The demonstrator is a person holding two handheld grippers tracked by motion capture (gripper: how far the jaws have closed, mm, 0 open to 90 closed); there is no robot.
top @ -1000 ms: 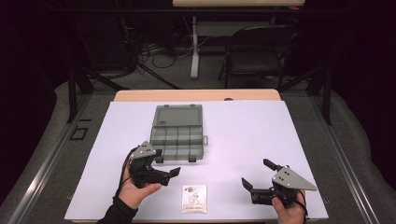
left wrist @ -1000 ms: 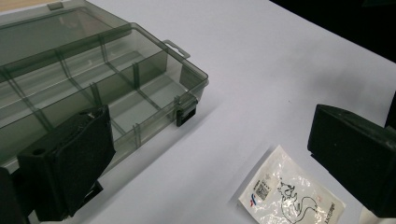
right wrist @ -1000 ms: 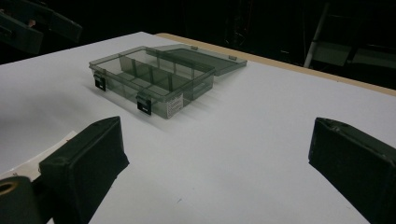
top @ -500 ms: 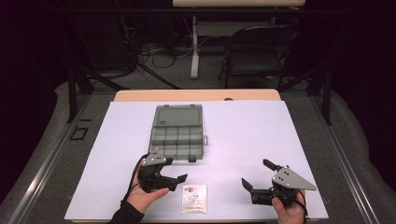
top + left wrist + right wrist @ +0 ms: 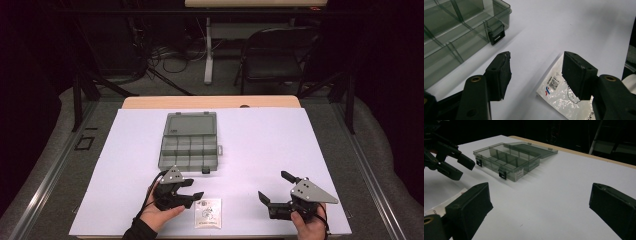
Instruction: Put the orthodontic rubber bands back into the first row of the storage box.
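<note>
High view: left gripper (image 5: 196, 195), jaws just closing w/ nothing gripped, beside glossy flat plastic packet (image 5: 208, 213) at table's 6 o'clock; right gripper (image 5: 273, 188) wide open, empty. Smoky clear compartment box (image 5: 190, 145) at 12.

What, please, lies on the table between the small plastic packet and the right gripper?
Nothing: in the high view, bare white table separates the packet from the right gripper.

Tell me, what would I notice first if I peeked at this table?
Probably the see-through compartment box in the middle of the white table, lying with its lid open. Nearer the front edge lies a small plastic packet. The left hand-held gripper hangs close beside the packet; its jaws have just been closing with nothing pinched between them. The right hand-held gripper waits open off to the right.
</note>
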